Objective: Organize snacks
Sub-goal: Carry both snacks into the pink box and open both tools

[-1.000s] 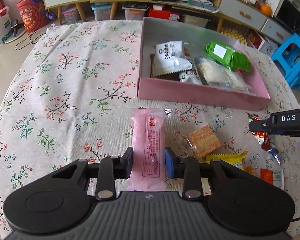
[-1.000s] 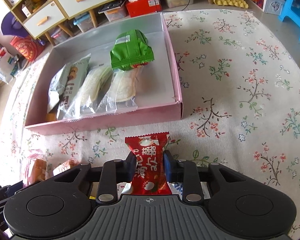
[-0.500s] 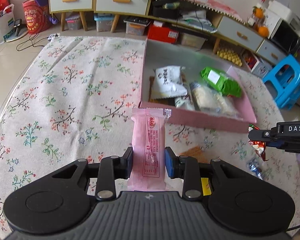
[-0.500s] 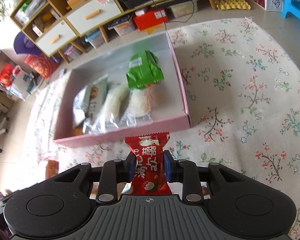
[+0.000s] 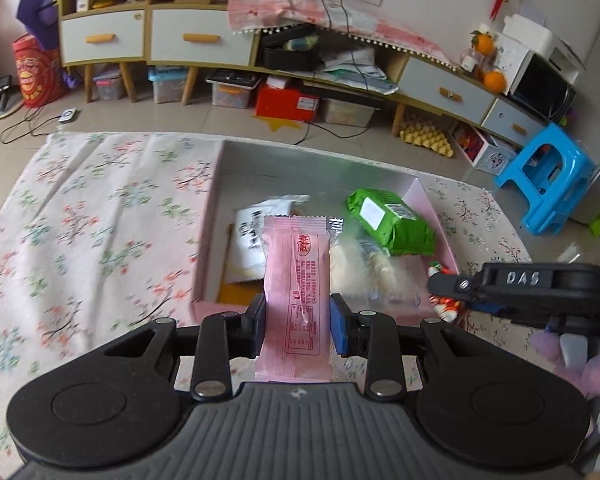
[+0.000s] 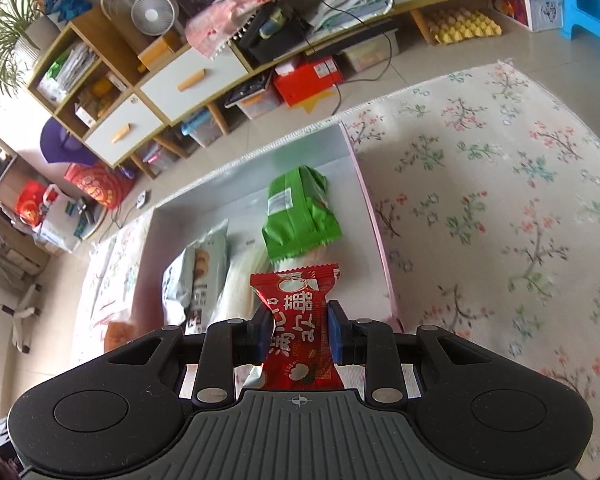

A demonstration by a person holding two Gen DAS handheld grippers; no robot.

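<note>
Right now my left gripper (image 5: 298,326) is pinching a pink snack packet (image 5: 296,296) by its long sides, the packet standing up between the pads with its crimped top edge over the near part of the pink box (image 5: 210,240). My right gripper (image 6: 299,334) is clamped on a red snack packet (image 6: 298,336) the same way — squeezed at the waist, so the wrapper flares out above the pads. In the left view that right gripper shows at the right edge, its red packet just at the box's near right corner.

Both packets hang in the air above the near wall of the box, not resting on anything. Inside the box, on its grey floor, lie a green packet (image 6: 300,216) toward the right wall, clear bags of pale snacks (image 5: 364,268) beside and partly under it, and a white-and-grey cookie packet (image 6: 198,272) further left. A yellowish packet sits at the near left corner, mostly hidden.

The box rests on a floral tablecloth (image 6: 500,200). Beyond the table stand low cabinets (image 5: 148,34) with orange handles, and a blue stool (image 5: 548,176) is off to the right.
</note>
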